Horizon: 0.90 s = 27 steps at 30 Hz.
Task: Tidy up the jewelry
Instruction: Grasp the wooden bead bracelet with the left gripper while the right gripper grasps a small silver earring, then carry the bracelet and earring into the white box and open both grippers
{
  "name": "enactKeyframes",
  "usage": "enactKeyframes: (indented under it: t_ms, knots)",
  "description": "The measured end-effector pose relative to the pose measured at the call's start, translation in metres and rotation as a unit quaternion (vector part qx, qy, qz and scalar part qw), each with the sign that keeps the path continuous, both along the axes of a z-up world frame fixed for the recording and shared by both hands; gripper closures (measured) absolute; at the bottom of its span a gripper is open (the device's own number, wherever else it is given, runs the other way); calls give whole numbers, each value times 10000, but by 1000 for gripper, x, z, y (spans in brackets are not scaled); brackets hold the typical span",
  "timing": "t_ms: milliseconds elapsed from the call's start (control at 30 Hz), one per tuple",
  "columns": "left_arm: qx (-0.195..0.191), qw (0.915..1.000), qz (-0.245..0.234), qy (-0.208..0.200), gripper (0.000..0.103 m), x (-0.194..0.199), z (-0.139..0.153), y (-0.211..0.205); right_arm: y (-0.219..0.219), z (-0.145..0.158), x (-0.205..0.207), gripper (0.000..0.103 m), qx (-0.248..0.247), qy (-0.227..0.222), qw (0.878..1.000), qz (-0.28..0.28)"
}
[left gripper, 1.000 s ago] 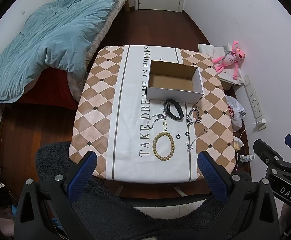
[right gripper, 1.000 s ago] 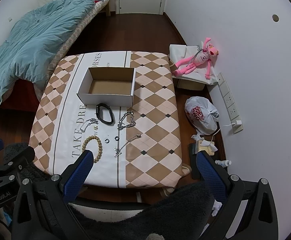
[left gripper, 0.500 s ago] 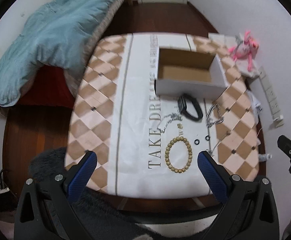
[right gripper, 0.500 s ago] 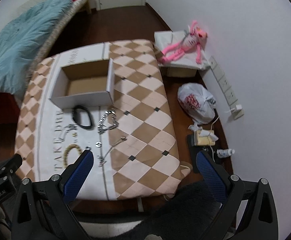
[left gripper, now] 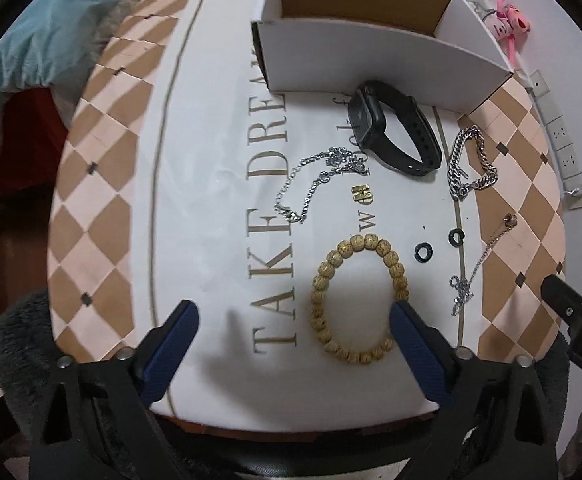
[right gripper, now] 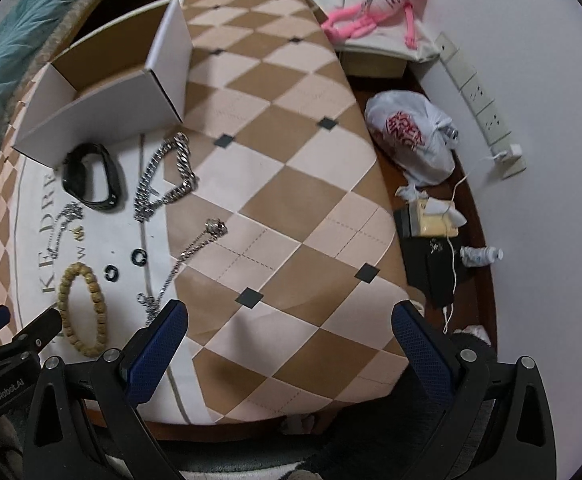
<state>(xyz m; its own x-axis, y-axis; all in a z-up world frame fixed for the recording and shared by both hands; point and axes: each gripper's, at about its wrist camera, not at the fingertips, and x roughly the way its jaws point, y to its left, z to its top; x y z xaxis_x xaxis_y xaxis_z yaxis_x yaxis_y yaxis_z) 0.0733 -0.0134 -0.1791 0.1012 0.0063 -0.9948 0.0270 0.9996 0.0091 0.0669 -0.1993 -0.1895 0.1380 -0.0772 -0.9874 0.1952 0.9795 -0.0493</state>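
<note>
A wooden bead bracelet [left gripper: 357,298] lies on the table near the front edge. My left gripper [left gripper: 293,324] is open and empty just above the table, its right fingertip [left gripper: 401,312] beside the bracelet. Behind lie a black watch [left gripper: 393,128], a thin silver necklace [left gripper: 319,178], a thick silver chain [left gripper: 471,168], a thin chain with pendant [left gripper: 479,264] and two black rings [left gripper: 439,246]. An open white cardboard box [left gripper: 371,40] stands at the back. My right gripper [right gripper: 291,330] is open and empty over the table's front right part. The bracelet also shows in the right wrist view [right gripper: 81,308].
The table has a checkered cloth [right gripper: 291,140]. A blue duvet on a bed [left gripper: 23,48] lies to the left. On the floor at right are a pink plush toy [right gripper: 375,8], a white plastic bag [right gripper: 411,136], a power strip [right gripper: 479,92] and small clutter [right gripper: 435,232].
Both grippers have moved forward and down toward the table. The left one now sits close over the bead bracelet. Both jaws stay open.
</note>
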Motion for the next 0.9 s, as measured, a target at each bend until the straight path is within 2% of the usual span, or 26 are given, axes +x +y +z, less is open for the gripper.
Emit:
enactKeyframes:
  t_ms: [100, 167, 200, 267, 300, 333, 400, 467, 600, 700, 733, 767, 900]
  knots:
    - [-91, 9999, -28, 114, 35, 2, -12, 0, -1, -8, 4, 4, 6, 43, 10000, -78]
    - [-160, 9997, -48, 178, 44, 3, -19, 0, -1, -13, 7, 11, 107, 27, 9999, -109]
    - [-182, 9996, -64, 188, 54, 3, -21, 0, -1, -14, 8, 12, 166, 29, 9998, -127]
    - [-124, 9998, -150, 77, 62, 2, -23, -2, -1, -16, 11, 19, 275, -33, 9995, -156]
    - [-122, 9997, -214, 23, 69, 1, -23, -4, 0, -16, 13, 20, 308, -58, 9994, -161]
    - [-126, 9996, -262, -26, 81, 0, -22, -4, 2, -17, 15, 22, 360, -98, 9992, -166]
    - [-186, 9993, -306, -71, 93, 0, -21, -3, 5, -19, 19, 26, 431, -189, 9987, -171]
    - [-221, 9993, -293, -76, 96, 2, -21, -2, 8, -22, 24, 32, 505, -257, 9982, -169]
    - [-160, 9994, -273, -158, 96, 5, -16, 9, 16, -30, 33, 45, 617, -346, 9974, -123]
    - [-112, 9994, -217, -231, 96, 15, -14, 27, 28, -30, 37, 61, 438, -454, 9980, 17]
    - [-95, 9994, -206, -263, 96, 15, -13, 31, 30, -31, 38, 71, 398, -479, 9980, 56]
    - [-78, 9993, -206, -288, 96, 16, -12, 34, 31, -31, 38, 92, 412, -533, 9977, 89]
    - [-73, 9991, -218, -362, 96, 23, -2, 56, 30, -31, 36, 91, 594, -608, 9964, 29]
